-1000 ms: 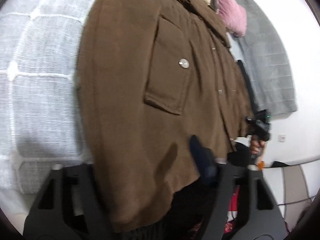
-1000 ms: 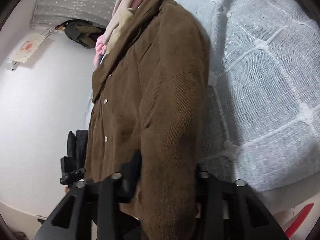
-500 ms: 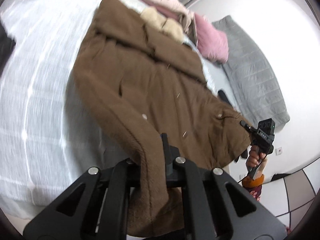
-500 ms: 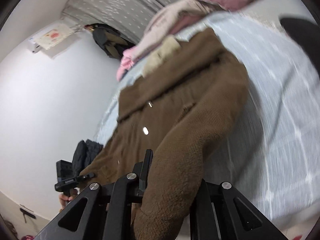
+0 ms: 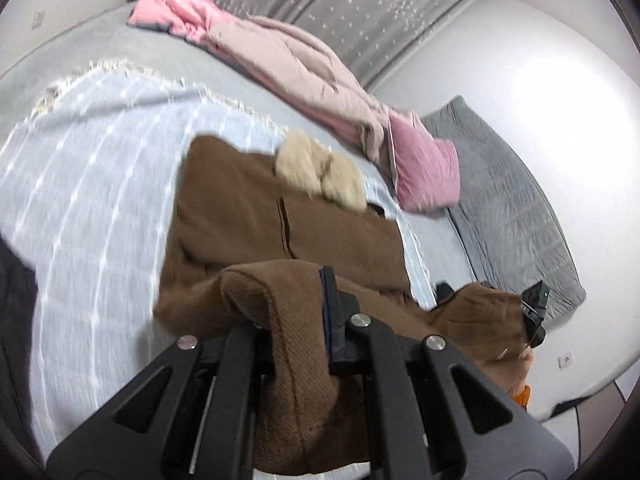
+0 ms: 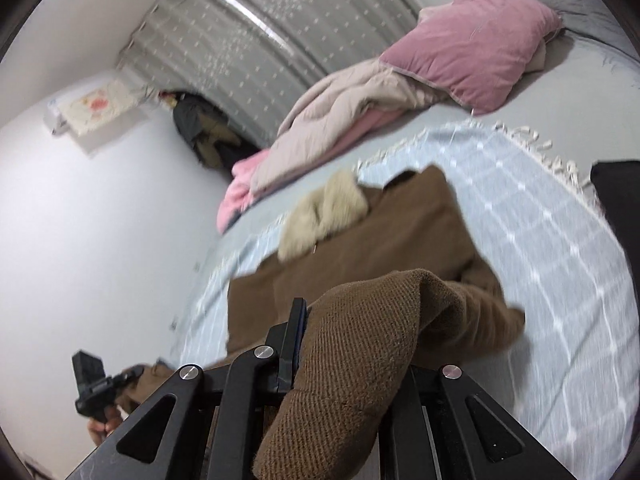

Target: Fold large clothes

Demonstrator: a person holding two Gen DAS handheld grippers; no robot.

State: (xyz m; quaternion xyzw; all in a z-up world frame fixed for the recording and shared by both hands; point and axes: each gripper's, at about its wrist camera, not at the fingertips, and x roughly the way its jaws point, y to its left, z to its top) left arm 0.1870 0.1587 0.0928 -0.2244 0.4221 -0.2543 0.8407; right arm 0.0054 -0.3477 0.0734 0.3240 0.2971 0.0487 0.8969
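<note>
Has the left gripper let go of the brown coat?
No: in the left wrist view the left gripper is shut on a raised fold of the brown coat, which drapes down between its fingers.

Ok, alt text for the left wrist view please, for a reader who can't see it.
The left tongs are shut on the hem of a brown coat, whose upper part lies on a pale blue blanket. Behind it are a pink quilt and a pink pillow; the right tongs grip the coat's far corner.

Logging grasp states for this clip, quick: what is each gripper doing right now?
Left gripper: jaws closed on the brown coat.
Right gripper: jaws closed on the same brown coat.
</note>
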